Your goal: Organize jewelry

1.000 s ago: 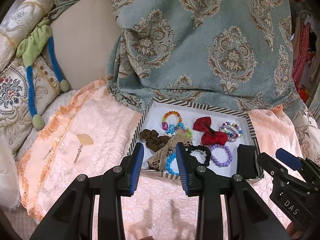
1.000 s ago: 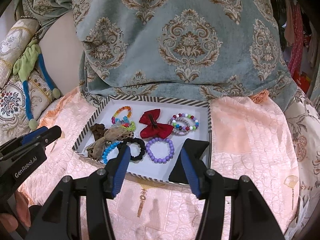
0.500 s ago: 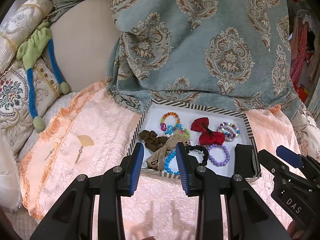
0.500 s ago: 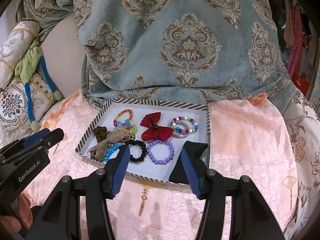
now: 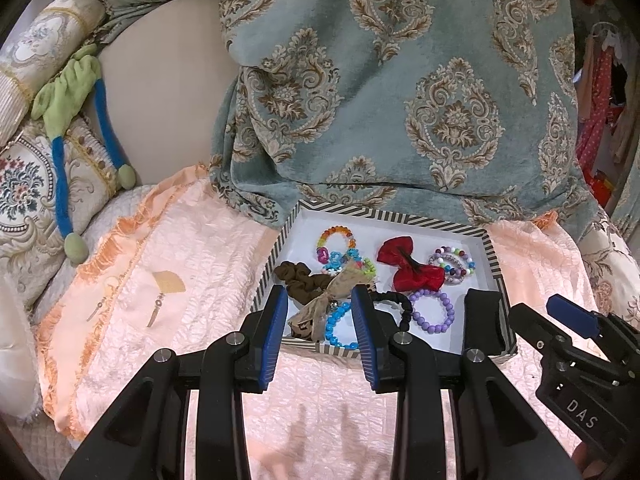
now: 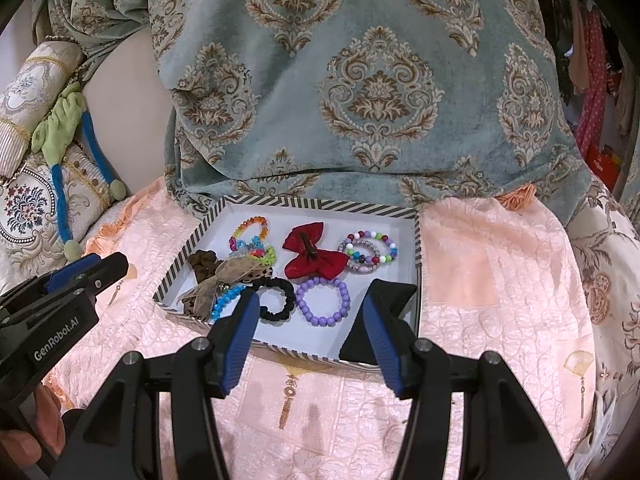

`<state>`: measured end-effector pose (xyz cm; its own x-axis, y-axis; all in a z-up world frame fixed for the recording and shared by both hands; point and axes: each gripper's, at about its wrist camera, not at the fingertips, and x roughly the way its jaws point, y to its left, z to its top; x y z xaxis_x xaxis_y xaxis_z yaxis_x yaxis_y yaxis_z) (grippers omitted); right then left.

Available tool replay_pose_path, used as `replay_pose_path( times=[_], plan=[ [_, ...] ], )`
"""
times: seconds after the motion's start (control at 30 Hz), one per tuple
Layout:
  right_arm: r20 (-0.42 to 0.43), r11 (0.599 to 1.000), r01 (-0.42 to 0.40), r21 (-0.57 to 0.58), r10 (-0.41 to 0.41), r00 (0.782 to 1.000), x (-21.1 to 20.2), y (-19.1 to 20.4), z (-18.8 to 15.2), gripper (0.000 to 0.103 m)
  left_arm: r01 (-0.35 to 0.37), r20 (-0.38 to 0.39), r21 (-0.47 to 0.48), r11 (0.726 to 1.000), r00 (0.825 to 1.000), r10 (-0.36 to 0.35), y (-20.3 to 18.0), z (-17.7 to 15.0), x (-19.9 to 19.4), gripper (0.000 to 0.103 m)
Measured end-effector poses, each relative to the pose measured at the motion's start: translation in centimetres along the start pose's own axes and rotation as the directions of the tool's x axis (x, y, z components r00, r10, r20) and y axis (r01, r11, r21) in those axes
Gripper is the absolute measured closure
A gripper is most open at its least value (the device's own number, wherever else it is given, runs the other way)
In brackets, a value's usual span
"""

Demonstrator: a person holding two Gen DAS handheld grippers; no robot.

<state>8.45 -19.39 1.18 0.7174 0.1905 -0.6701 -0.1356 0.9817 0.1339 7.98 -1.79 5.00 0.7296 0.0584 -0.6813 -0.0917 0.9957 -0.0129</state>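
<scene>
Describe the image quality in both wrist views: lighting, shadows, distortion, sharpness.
Left wrist view: even, soft indoor light; faint finger shadows fall on the peach quilt below the left gripper; fisheye bends the edges, with dark corners. Right wrist view: the same soft light, the striped tray and beads sharp, no glare; the right gripper also casts faint shadows on the quilt; the edges curve.

Both empty, the left hand-held gripper (image 5: 320,332) and right hand-held gripper (image 6: 310,332) hover side by side, jaws parted.

bracelets (image 6: 323,301) in tray (image 6: 320,204), tray on quilt (image 6: 480,280)
</scene>
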Motion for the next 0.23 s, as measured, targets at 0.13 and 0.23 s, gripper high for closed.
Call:
replay_pose_path(
  times=[0.13, 0.23],
  plan=[
    [-0.006, 1.0, -0.001, 0.006, 0.001, 1.0, 0.3, -0.4, -0.2, 0.046, 0.019, 0.006, 0.0, 1.0, 1.0, -0.019, 0.0, -0.1, 0.2, 0.086],
    [-0.016, 1.0, 0.01, 0.021, -0.01, 1.0, 0.9, -1.6, -0.4, 0.046, 0.022, -0.006, -0.005, 1.0, 1.0, -0.022, 0.1, -0.3, 0.8, 0.086]
  ],
)
